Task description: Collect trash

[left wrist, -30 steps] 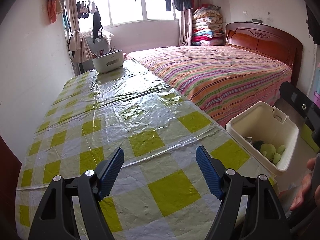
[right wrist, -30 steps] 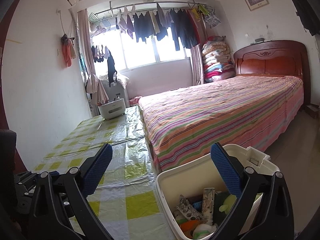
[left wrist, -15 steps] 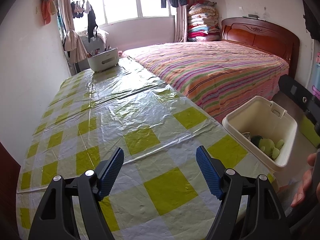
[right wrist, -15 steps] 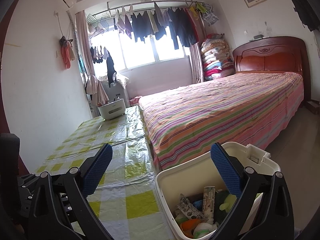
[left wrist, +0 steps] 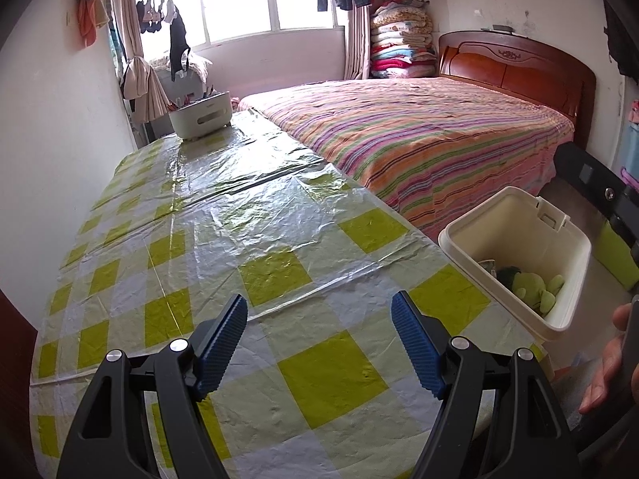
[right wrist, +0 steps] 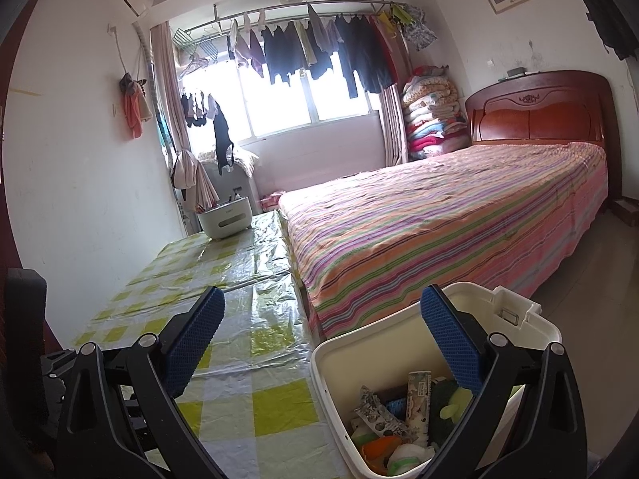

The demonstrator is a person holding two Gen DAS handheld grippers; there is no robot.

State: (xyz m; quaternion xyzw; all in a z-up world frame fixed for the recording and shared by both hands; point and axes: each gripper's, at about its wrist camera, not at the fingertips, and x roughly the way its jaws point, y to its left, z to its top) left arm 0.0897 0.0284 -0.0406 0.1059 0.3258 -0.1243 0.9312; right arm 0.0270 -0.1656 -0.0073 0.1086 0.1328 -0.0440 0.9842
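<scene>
Bin holds wrappers, green plush; both tools spread, empty.

The white bin is cut off by the lower edge, and a gripper finger covers part of its trash. Only the fingertips of a hand show at the right edge.
</scene>
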